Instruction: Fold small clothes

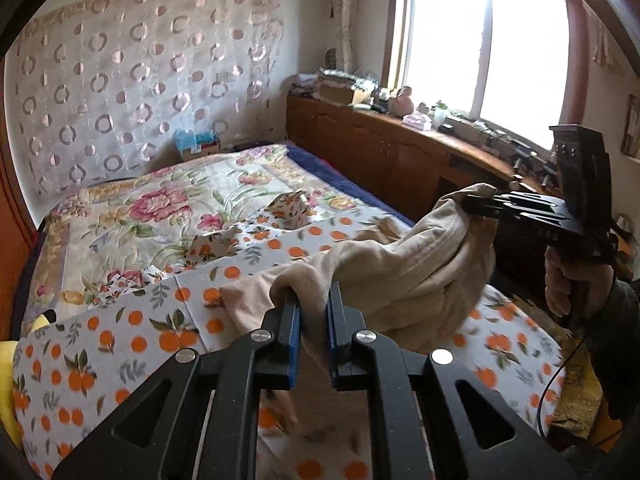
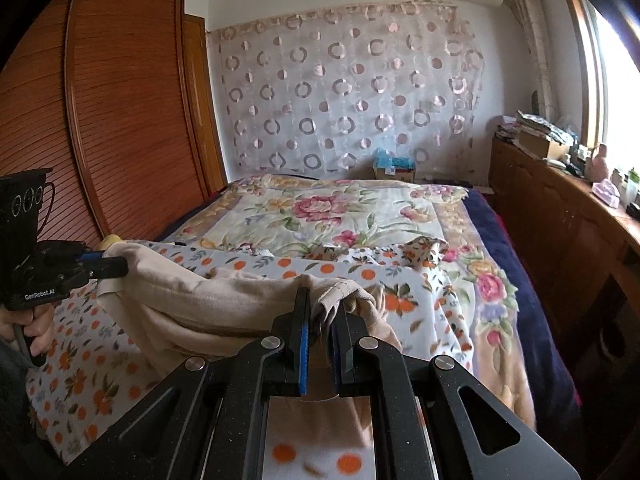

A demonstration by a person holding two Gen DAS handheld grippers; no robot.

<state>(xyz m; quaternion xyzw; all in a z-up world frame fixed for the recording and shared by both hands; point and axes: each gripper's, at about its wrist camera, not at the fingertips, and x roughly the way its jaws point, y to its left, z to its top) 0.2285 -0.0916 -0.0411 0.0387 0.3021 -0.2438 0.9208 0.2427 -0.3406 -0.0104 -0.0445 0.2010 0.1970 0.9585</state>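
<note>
A beige garment hangs stretched between both grippers above the orange-print sheet on the bed. My left gripper is shut on one edge of it, at the bottom of the left wrist view. My right gripper is shut on another edge, higher at the right. In the right wrist view the right gripper pinches the beige garment at a hemmed corner, and the left gripper holds the far end at the left. The cloth sags between them.
A floral quilt covers the far bed. Two small folded patterned cloths lie at the sheet's far edge. A wooden cabinet with clutter runs under the window. A wooden wardrobe stands at the left. A yellow toy lies at the bed's left edge.
</note>
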